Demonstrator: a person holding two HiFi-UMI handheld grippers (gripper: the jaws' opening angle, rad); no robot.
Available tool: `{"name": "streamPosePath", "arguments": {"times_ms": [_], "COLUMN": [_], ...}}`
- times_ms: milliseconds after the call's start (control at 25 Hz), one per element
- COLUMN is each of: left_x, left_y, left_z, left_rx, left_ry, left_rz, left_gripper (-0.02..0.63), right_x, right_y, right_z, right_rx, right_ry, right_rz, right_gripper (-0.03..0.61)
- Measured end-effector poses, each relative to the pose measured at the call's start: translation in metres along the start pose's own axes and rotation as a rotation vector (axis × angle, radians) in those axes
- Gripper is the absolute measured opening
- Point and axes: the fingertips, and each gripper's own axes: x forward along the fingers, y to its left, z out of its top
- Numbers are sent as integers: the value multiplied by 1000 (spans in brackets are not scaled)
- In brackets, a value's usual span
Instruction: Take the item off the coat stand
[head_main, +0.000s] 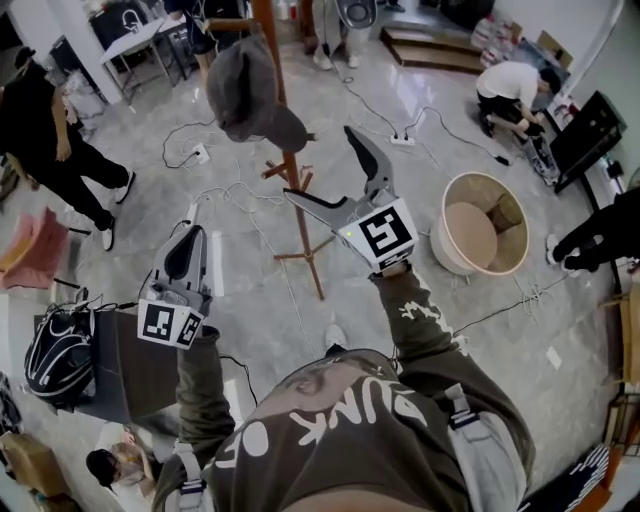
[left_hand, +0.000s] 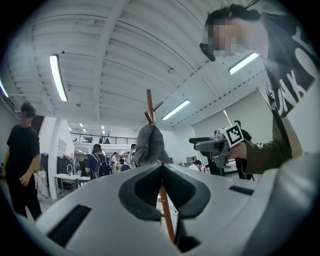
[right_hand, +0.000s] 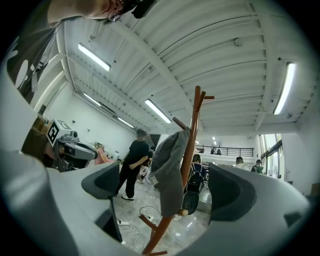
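Note:
A grey hat (head_main: 255, 95) hangs on a peg of the wooden coat stand (head_main: 292, 165). In the head view my right gripper (head_main: 318, 163) is open, just right of the pole and below the hat, touching neither. The right gripper view shows the hat (right_hand: 170, 170) and the pole (right_hand: 192, 130) framed between the parted jaws of that gripper (right_hand: 165, 192), still some way off. My left gripper (head_main: 188, 240) is shut and empty, lower and to the left. In the left gripper view, the hat (left_hand: 149, 145) is beyond the closed tips of this gripper (left_hand: 162, 170).
A round beige tub (head_main: 512, 255) stands on the floor to the right. A black backpack (head_main: 58, 355) lies at the left. Cables and power strips (head_main: 200, 153) trail around the stand's feet. A person in black (head_main: 40, 130) stands at the left; another person crouches (head_main: 510, 88) at the far right.

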Motion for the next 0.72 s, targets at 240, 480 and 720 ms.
{"name": "streamPosePath", "arguments": {"times_ms": [240,480,720], "left_x": [38,57,63], "left_y": [15,37,59], "left_z": [-5,-12,-14], "left_rx": [12,15,12], "left_ry": [5,8,3], "left_rz": [36,40,11], "left_gripper": [5,5,5], "right_x": [44,82,115], "right_y": [-33,-49,-50], "right_z": [15,21,23], "right_rx": [-25,-24,-41], "right_ry": [-30,-21,28], "right_rz": [42,31,-12], "right_gripper": [530,427,321]}}
